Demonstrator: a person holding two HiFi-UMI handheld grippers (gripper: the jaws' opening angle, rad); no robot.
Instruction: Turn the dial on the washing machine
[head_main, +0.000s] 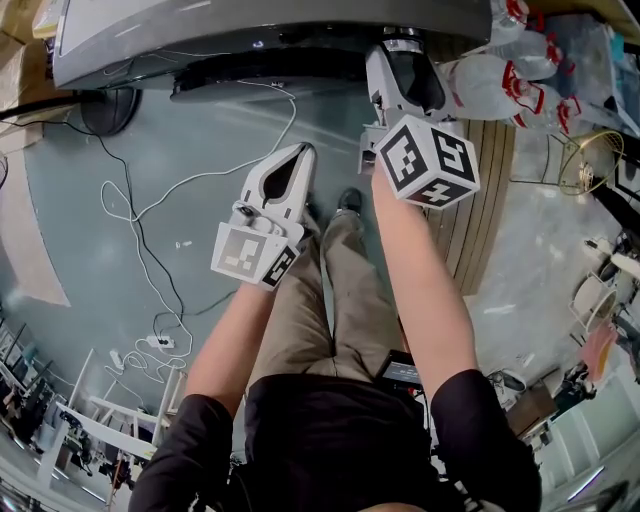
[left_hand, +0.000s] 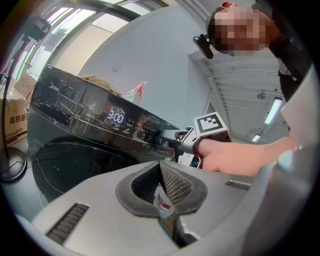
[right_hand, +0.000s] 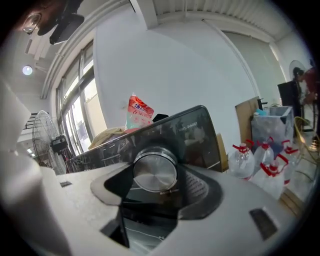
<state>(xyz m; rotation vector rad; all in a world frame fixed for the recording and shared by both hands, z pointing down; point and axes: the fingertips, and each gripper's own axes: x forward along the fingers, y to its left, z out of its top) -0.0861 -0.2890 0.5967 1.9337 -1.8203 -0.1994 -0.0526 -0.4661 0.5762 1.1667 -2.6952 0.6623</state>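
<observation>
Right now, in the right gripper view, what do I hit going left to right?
fan → dial → water bottles

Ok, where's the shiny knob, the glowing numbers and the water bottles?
dial (right_hand: 155, 170): right gripper view, middle of its brushed metal face.
display (left_hand: 115, 118): left gripper view, on the lit digits.
water bottles (right_hand: 243, 161): right gripper view, body of the left-hand bottle.
</observation>
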